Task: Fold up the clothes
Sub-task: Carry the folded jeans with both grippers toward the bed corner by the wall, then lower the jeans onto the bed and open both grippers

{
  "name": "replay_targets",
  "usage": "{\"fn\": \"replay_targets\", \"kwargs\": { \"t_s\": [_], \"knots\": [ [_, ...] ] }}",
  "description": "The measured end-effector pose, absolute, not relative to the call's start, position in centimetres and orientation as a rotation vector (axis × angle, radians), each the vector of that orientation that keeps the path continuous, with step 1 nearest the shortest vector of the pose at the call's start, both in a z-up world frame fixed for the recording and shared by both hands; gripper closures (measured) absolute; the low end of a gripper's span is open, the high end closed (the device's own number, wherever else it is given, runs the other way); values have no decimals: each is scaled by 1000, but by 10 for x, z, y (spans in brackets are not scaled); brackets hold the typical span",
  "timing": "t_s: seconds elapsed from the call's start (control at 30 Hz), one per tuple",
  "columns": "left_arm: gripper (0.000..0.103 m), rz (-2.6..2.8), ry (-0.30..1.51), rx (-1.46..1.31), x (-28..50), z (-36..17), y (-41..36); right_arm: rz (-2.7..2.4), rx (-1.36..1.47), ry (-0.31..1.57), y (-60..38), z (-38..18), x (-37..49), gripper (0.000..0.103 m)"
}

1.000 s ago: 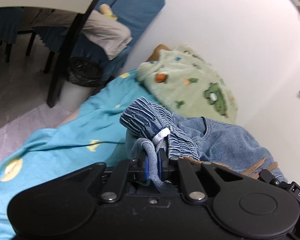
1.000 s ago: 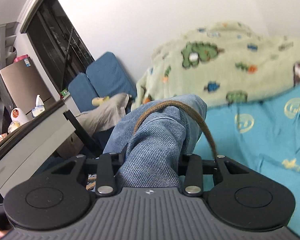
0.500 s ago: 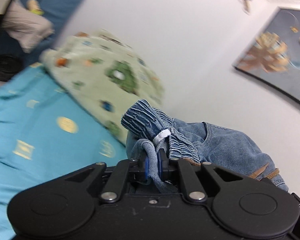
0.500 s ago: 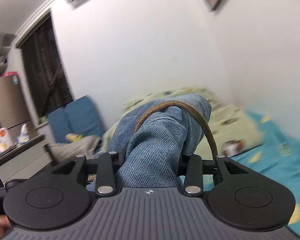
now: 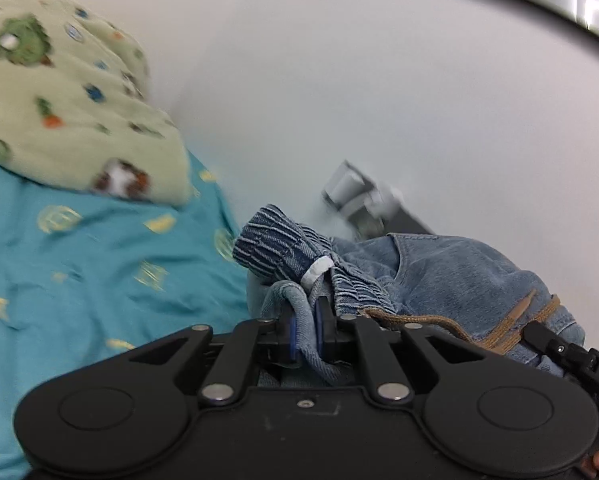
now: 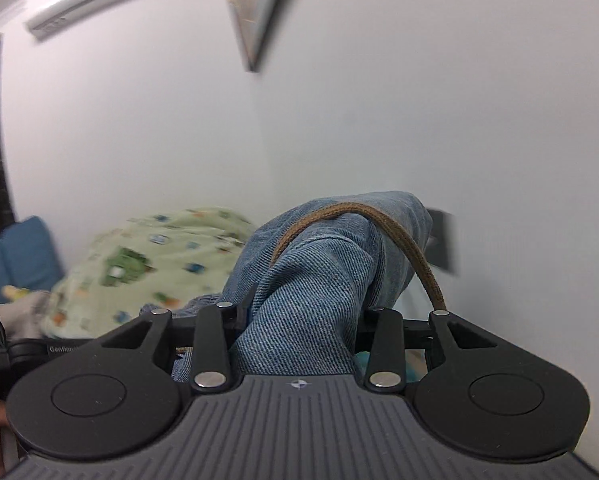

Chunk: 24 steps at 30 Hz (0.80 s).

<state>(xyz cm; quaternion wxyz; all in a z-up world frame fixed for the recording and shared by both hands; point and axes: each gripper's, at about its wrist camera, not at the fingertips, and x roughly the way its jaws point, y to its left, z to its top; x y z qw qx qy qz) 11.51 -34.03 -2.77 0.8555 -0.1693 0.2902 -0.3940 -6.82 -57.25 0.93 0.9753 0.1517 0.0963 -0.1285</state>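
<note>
We held jeans [image 5: 459, 272] aloft | left claw [image 5: 304, 334] clenched on waistband | right claw [image 6: 299, 316] grasping bunched denim | bed [image 5: 79, 264] lay below-left, nearer left claw

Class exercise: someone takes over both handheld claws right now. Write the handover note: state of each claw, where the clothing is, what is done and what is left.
Left claw: shut on a thin edge of the denim garment, next to its ribbed elastic waistband.
Right claw: shut on a thick bunch of the same denim, with the brown drawstring looping over it.
Garment: lifted clear between both claws, above the teal bedsheet; green patterned blanket lies by the wall.
Done: garment picked up at two points.
Left: no fold shows yet. Probably lay it flat on the sheet, then fold.
</note>
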Motion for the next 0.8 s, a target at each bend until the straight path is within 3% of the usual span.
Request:
{"fn": "replay_targets", "kwargs": {
  "t_s": [0.3, 0.5, 0.63, 0.7, 0.77, 0.8],
  "knots": [
    [95, -868, 718, -173, 134, -124, -410, -357, 344, 387, -617, -99, -60, 63],
    [93, -912, 710, -148, 133, -143, -407, -370, 411, 575, -626, -152, -59, 62],
    [88, -913, 682, -98, 122, -137, -405, -378, 465, 596, -630, -150, -53, 61],
    [82, -901, 677, -72, 117, -132, -404, -384, 483, 603, -629, -146, -52, 59],
    [66, -893, 660, -29, 110, -124, -402, -395, 528, 601, -631, -143, -52, 53],
    [62, -884, 645, -10, 106, -119, -400, -403, 547, 600, -632, -140, -54, 51]
  ]
}}
